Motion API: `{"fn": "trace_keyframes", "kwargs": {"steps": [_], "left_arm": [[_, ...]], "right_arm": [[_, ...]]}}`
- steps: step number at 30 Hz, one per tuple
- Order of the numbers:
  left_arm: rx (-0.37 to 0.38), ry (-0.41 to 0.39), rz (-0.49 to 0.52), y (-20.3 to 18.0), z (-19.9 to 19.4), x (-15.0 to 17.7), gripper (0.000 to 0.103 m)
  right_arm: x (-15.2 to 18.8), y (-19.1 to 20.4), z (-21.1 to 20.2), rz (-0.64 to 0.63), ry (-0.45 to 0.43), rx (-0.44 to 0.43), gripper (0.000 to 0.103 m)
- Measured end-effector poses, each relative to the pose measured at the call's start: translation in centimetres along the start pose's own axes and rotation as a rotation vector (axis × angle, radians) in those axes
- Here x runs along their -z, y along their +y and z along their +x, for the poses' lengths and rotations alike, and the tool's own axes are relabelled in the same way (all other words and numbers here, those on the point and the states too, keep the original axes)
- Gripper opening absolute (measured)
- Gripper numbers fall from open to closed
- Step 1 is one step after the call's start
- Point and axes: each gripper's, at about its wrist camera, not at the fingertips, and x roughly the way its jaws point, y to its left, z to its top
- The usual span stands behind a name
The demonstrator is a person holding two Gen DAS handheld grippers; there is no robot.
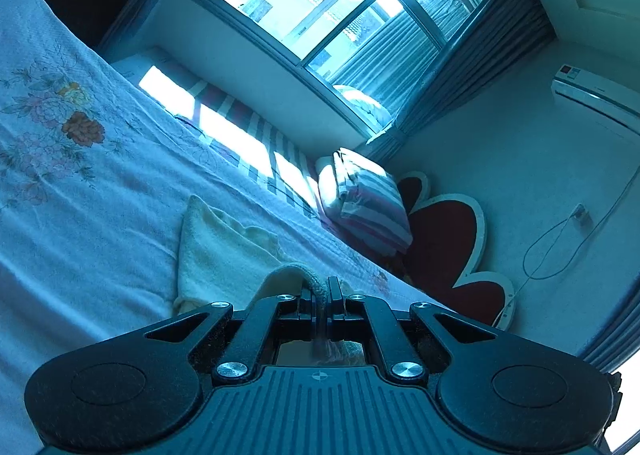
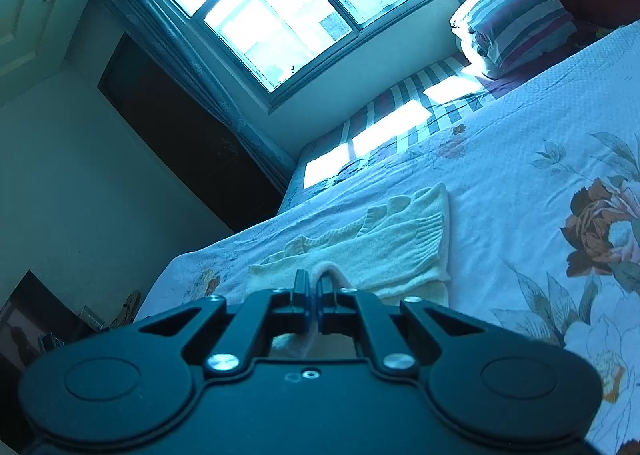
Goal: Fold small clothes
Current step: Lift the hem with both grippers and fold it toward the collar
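Both tongs, L [image 1: 322,287] & R [image 2: 313,282], pinch sweater [image 2: 384,251] edge, rest ahead.

No readable text, brand, number or sign is showing in either view. The wall-mounted air conditioner [image 1: 596,103], at the far right of the left wrist view, is carrying a small reddish sticker near its upper end, but whatever is printed on it is too small and blurred to make out. The left gripper's body is showing only a small crosshair mark, not lettering. Nothing on the floral bedspread [image 2: 540,183] is bearing any writing.
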Motion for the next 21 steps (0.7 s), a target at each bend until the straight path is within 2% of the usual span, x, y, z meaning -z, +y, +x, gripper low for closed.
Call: {"fn": "trace_keyframes", "kwargs": {"steps": [6,12,21], "left_arm": [[-0.047,0.031,-0.018,2.1,7.2,-2.2,0.004],[-0.107,0.086,-0.051,4.6,13.2,-3.3,0.004],[-0.183,0.129,-0.115,6.8,18.5,-3.7,0.004]], "right_arm": [[-3.5,-4.1,7.0,0.066,0.025,-0.009,0.005],[-5.1,-9.3,13.6,0.185,0.079,-0.011,0.005],[-5.4,-13.4,19.0,0.291,0.150,0.032,0.006]]}}
